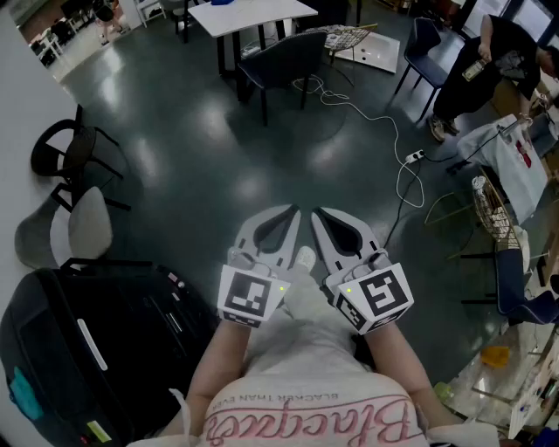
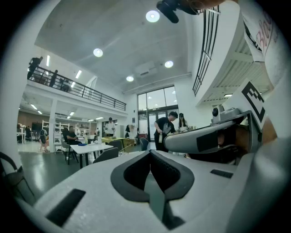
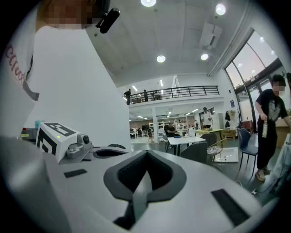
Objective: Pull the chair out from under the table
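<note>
Chair point(image 1: 281, 59): dark, standing well ahead of both claws across a stretch of open dark floor point(image 1: 218, 148). It is set close against the near side of the white counter point(image 1: 262, 13), with its back turned towards the claws. Neither claw touches it.

Left claw point(image 1: 286, 214): clenched. Its own view shows the two pads meeting along one seam with nothing between them. It is held level, in front of the person's torso.

Right claw point(image 1: 321, 216): clenched likewise, pads together and empty, held level. It sits just beside the left claw, and the two tips angle slightly towards each other without touching.

Surroundings noted:
- A white cable point(image 1: 384, 113) runs over the floor ahead and to the right of the right claw, ending at a power strip point(image 1: 414, 156).
- A large black case point(image 1: 96, 332) lies to the left of the left claw, nearer the person.
- A person in dark clothing point(image 1: 493, 48) stands far ahead, to the right of the right claw.
</note>
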`<move>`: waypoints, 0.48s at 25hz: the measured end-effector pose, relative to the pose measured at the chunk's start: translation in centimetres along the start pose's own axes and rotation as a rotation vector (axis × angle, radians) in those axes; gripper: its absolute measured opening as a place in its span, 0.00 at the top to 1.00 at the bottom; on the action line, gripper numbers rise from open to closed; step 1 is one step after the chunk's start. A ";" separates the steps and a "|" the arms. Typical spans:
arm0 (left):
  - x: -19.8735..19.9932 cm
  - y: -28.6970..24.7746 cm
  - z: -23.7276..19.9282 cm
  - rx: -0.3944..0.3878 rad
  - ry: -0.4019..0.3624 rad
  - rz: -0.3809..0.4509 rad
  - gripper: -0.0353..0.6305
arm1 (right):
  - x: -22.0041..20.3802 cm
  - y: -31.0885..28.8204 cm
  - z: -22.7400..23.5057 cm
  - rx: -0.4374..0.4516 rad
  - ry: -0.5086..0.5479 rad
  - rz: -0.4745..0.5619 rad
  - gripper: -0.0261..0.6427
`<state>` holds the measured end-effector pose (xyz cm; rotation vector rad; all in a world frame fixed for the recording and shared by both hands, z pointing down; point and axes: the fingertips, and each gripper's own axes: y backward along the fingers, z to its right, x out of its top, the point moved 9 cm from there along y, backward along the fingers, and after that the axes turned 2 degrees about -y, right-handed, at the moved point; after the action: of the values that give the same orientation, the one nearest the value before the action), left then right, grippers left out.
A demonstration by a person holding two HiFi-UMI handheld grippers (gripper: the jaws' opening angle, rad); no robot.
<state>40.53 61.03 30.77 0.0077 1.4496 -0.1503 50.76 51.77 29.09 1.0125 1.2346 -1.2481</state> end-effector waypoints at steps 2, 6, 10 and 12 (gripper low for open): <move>-0.1 -0.3 -0.7 -0.001 -0.003 0.001 0.94 | -0.1 -0.7 0.2 -0.006 0.007 -0.003 0.96; -0.3 -1.5 -1.9 -0.011 -0.005 -0.004 0.94 | 0.0 -2.2 1.0 -0.004 0.016 -0.007 0.96; -0.8 -2.9 -3.4 -0.032 -0.001 -0.017 0.94 | 0.3 -4.2 1.7 0.004 0.049 -0.021 0.96; -1.0 -4.0 -4.3 -0.040 0.006 -0.021 0.94 | 0.6 -5.5 2.5 0.011 0.055 -0.029 0.96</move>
<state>35.73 57.54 31.57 -0.0392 1.4587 -0.1384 45.56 48.70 29.30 1.0464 1.2898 -1.2580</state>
